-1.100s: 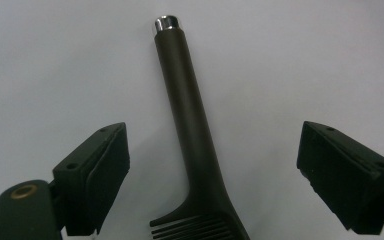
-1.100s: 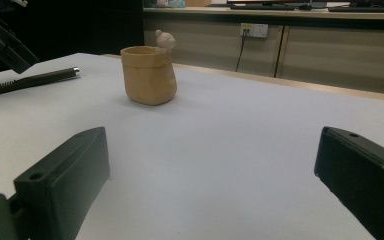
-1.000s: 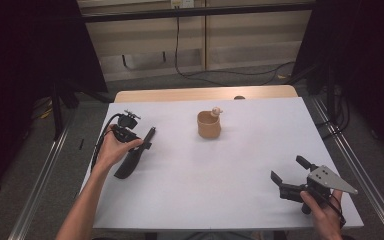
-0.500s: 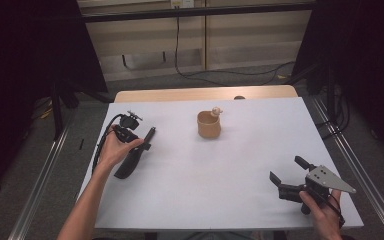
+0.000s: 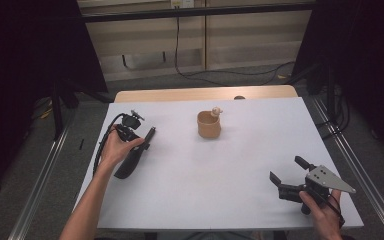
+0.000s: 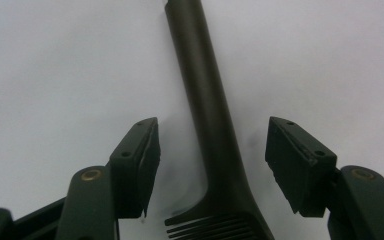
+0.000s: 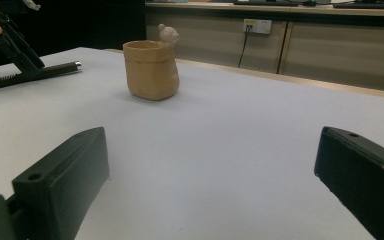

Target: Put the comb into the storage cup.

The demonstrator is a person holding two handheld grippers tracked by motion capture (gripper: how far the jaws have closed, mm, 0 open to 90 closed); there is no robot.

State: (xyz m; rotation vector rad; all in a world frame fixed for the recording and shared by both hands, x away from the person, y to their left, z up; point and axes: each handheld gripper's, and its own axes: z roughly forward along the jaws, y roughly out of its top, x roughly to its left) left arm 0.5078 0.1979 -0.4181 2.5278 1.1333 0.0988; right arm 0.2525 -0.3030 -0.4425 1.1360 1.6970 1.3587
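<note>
The comb (image 6: 206, 125), dark with a long handle, lies flat on the desk (image 5: 220, 175) near its left edge, about midway along it, the handle pointing toward the far side. The left gripper (image 6: 212, 165) is set over it: its jaws have just been closing and now stand half open on either side of the handle where it meets the teeth, with white surface showing between each pad and the comb, so nothing is gripped. In the high view the left hand (image 5: 114, 149) covers much of that gripper. Toward the far edge, near its middle, stands a tan cup (image 5: 209, 124) with a small figure on its rim, well apart from the comb. The right gripper (image 5: 286, 176) rests near the near right corner, jaws wide apart and holding nothing. The desk is covered in plain white, with a strip of pale wood along the far edge. Around it the floor (image 5: 60, 165) is grey; dark curtains (image 5: 30, 45) hang at both sides, and a beige wall (image 5: 240, 40) with a socket and trailing cables stands behind.
</note>
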